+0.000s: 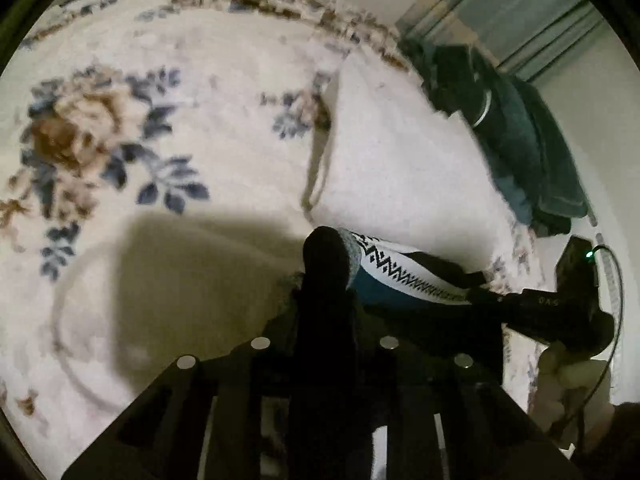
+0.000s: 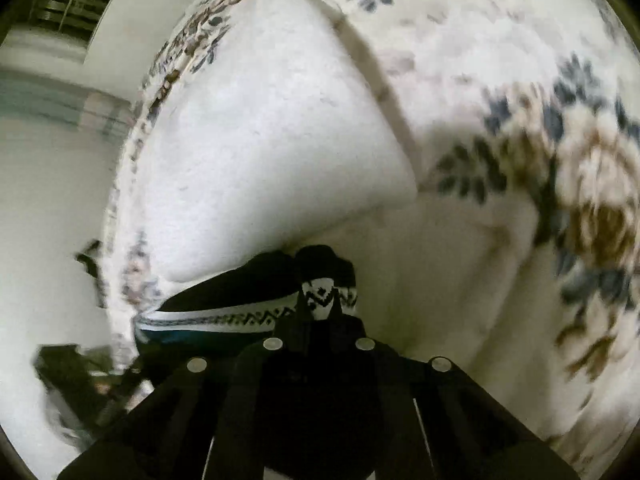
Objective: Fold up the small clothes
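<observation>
Together, two grippers (left (image 1: pixel 326 264), right (image 2: pixel 326 300)) pinch one sock (image 1: pixel 404 276).

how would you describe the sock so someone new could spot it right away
On the cream floral blanket, look beside the plain white folded cloth. There the patterned sock hangs stretched between the left gripper and right gripper. Its black zigzag band on white and teal stripe mark it out.

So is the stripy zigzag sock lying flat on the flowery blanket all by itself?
No, the zigzag sock is pinched at both ends, by the left tongs and the right tongs, above the flowery blanket.
</observation>
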Demonstrator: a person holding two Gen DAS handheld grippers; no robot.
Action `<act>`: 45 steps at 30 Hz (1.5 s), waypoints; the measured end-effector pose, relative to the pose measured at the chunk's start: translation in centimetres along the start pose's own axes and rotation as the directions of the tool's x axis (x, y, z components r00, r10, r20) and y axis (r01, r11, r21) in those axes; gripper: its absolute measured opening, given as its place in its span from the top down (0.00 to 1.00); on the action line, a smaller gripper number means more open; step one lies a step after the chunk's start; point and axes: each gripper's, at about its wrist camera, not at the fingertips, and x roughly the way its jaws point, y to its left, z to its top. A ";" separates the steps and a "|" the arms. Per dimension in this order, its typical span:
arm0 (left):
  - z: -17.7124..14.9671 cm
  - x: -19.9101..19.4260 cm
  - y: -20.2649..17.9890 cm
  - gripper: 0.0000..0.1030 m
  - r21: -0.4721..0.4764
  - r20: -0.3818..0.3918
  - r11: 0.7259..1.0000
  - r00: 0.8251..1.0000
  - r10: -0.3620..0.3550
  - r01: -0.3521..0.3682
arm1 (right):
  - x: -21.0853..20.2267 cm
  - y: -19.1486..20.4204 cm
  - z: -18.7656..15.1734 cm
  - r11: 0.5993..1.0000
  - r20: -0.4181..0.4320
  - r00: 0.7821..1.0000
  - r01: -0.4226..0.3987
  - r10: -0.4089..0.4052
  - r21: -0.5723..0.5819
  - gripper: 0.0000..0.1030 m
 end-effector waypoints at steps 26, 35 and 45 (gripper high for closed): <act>-26.4 -17.5 1.2 0.38 -0.187 -0.224 0.982 0.973 -0.065 0.023 | -10.5 -7.2 -31.8 0.973 -0.463 0.863 -0.124 0.202 0.194 0.43; -38.4 -16.9 2.7 0.38 -0.212 -0.399 0.972 0.917 0.005 -0.097 | -6.9 -12.7 -47.6 0.947 -0.577 0.784 -0.043 0.230 0.319 0.43; -39.7 -16.0 2.1 0.37 -0.182 -0.394 0.981 0.919 -0.017 -0.060 | -1.8 -12.0 -53.6 0.894 -0.567 0.737 -0.112 0.368 0.434 0.43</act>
